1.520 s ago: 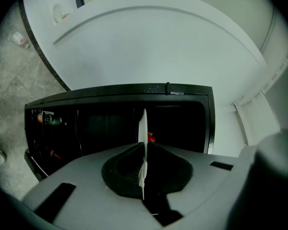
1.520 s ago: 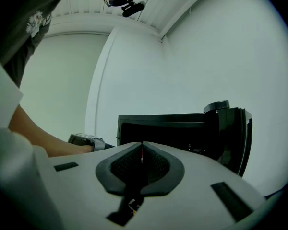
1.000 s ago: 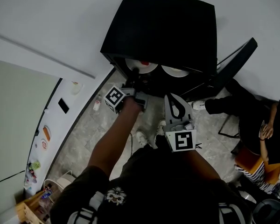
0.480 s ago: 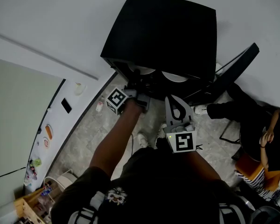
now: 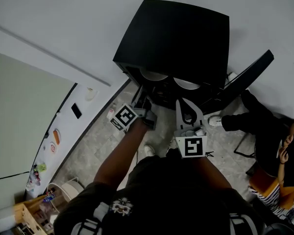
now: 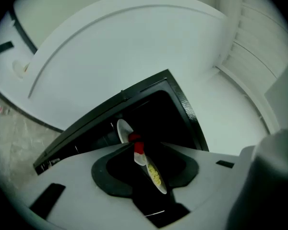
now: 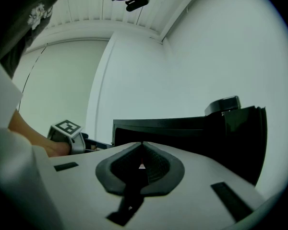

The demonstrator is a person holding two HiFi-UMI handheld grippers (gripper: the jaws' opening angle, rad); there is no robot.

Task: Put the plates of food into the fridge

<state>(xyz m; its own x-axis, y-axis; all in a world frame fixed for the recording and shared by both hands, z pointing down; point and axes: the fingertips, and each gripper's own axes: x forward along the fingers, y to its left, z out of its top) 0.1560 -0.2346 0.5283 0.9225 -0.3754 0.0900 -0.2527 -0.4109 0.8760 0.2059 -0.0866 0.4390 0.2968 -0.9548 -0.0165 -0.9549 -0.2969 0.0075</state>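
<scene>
Nearest the person, the right gripper (image 5: 182, 102) has its jaws clenched on nothing. Just ahead, the left gripper (image 6: 145, 147) is opening its jaws, released from a plate (image 6: 156, 177) of yellow food between them. That plate and a second plate (image 6: 122, 130) sit inside the open black fridge (image 5: 176, 33).

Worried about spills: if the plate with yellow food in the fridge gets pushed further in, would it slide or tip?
The plate with yellow food looks stiff, shallow and wide, so it would probably slide flat, not tip. Its low rim may let the food shift. Smooth white surface: likely slippery and breakable.
</scene>
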